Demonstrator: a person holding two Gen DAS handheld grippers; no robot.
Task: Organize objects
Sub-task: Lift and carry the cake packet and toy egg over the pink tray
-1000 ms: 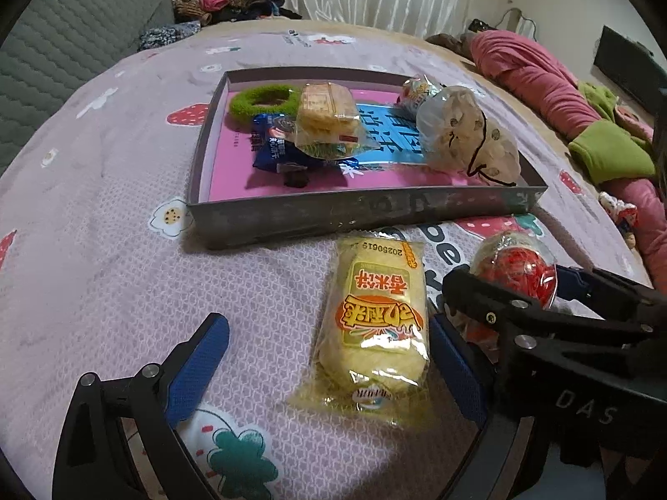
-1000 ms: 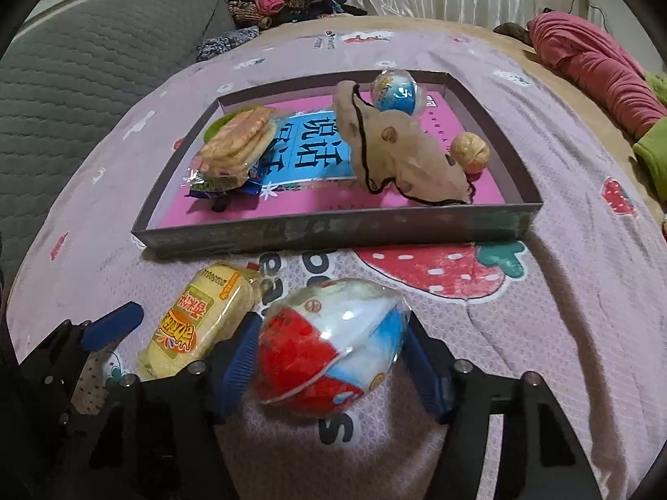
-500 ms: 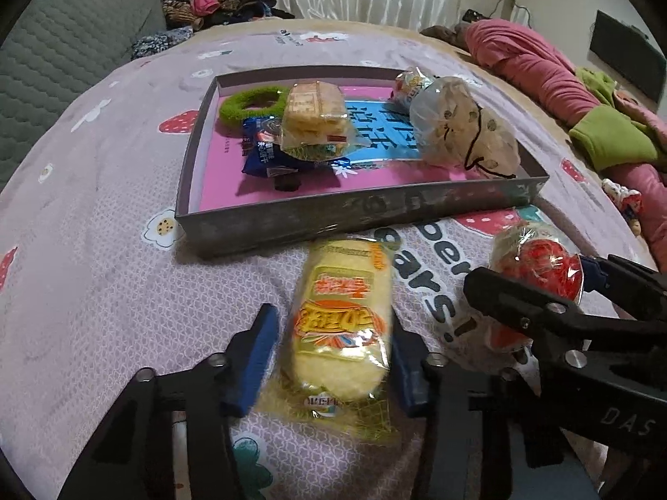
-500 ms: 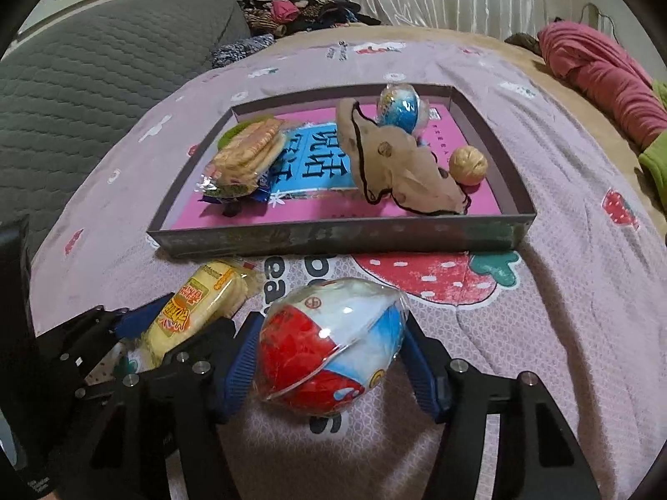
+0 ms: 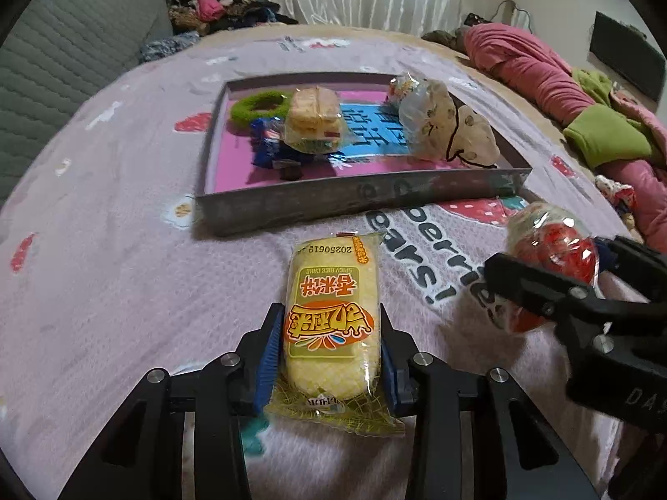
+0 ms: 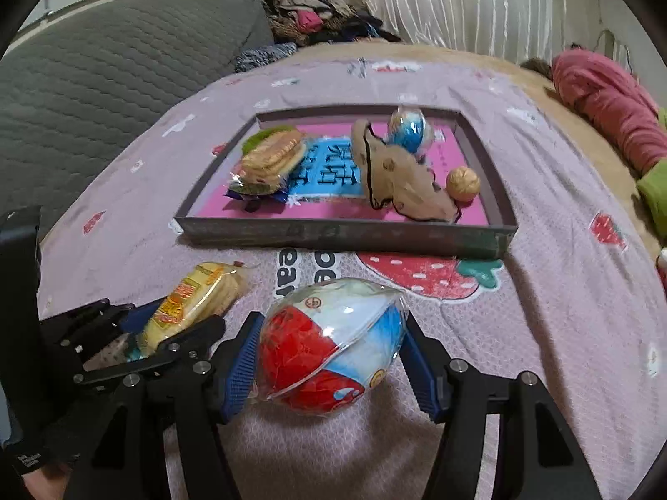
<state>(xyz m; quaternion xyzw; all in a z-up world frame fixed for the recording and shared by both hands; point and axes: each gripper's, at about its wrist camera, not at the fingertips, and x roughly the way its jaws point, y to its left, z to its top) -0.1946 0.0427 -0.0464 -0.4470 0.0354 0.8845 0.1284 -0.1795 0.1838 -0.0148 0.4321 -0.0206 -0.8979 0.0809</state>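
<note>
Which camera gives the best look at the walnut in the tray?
The right wrist view. There the walnut sits in the open on the pink floor of the tray, beside the beige pouch. In the left wrist view the pouch stands in front of that corner, so the walnut is hidden.

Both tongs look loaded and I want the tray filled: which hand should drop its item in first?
Probably right: its tongs grip the red egg facing open tray floor near the walnut.
</note>
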